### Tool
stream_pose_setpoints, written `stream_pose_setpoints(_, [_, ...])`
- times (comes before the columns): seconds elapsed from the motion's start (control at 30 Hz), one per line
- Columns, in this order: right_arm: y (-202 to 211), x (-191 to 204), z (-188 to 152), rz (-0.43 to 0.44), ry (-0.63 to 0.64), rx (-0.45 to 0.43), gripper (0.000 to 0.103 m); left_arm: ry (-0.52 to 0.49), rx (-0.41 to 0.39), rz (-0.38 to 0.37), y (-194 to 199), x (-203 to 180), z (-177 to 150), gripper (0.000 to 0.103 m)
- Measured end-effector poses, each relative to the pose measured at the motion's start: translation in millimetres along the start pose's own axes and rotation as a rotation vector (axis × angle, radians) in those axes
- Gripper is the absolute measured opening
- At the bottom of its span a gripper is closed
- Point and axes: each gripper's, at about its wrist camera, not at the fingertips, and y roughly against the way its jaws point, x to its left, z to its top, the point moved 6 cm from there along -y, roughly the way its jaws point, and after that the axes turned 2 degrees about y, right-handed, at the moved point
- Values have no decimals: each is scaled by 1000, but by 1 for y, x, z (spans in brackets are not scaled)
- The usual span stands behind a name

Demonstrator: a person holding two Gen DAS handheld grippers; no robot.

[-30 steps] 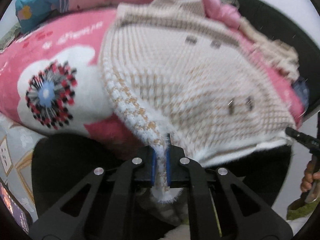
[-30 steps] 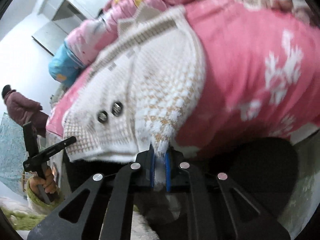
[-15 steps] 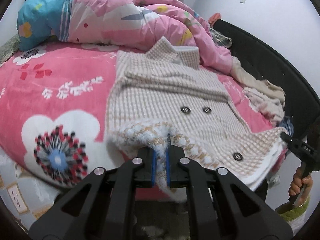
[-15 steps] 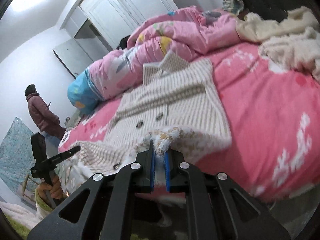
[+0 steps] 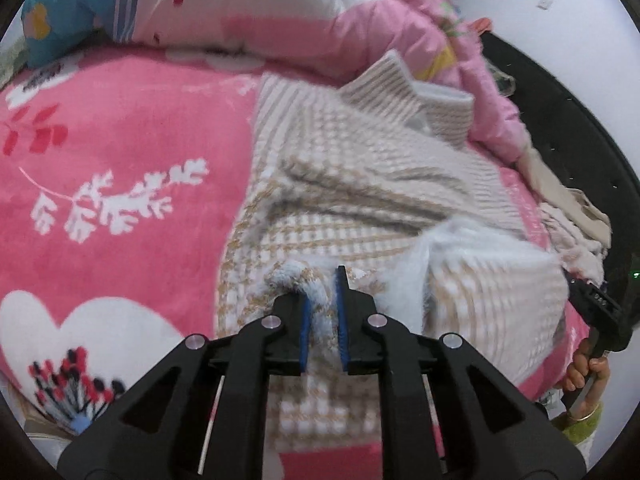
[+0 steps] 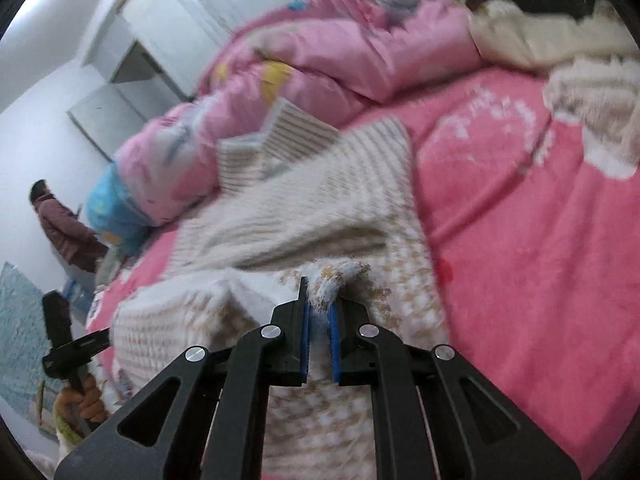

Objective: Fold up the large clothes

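The coat, a thick checked knit with a fuzzy white lining, lay on the pink bedspread, filling the centre and right of the left wrist view, its collar up against the heaped pink quilt at the top. Its lower part was doubled up over the body, the lining showing along the fold at centre right.

The left gripper, at the bottom centre, had the fluffy hem corner between its blue pads; its jaws had just been opening a little, and the right pad seemed to stand off the cloth, so the grip looked to be letting go. In the right wrist view the right gripper, also bottom centre, was clenched on the other hem corner, the knit bunched between its pads.

The coat looked soft, bulky and fairly heavy for cloth, floppy with no stiffness of its own, so it would likely sag between two holds and drag on the plush bedspread. The fuzzy surface should grip well and was in no way fragile. The hem corners or the shoulder seams seemed the best places to hold it.
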Motion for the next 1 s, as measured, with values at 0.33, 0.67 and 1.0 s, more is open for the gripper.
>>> stream_pose_setpoints(0.33, [3,-18,-6,68,-113,42,41,146,-4,-147,18,24,5,47])
stream_pose_setpoints(0.67, [89,-28,-46,32,-147,-15,72,47,-82,-107,72,15,-36,60])
stream_pose_setpoints(1.0, [81,-41,-104,110,-239,84,76,154,30,-211,13,15,-103,60])
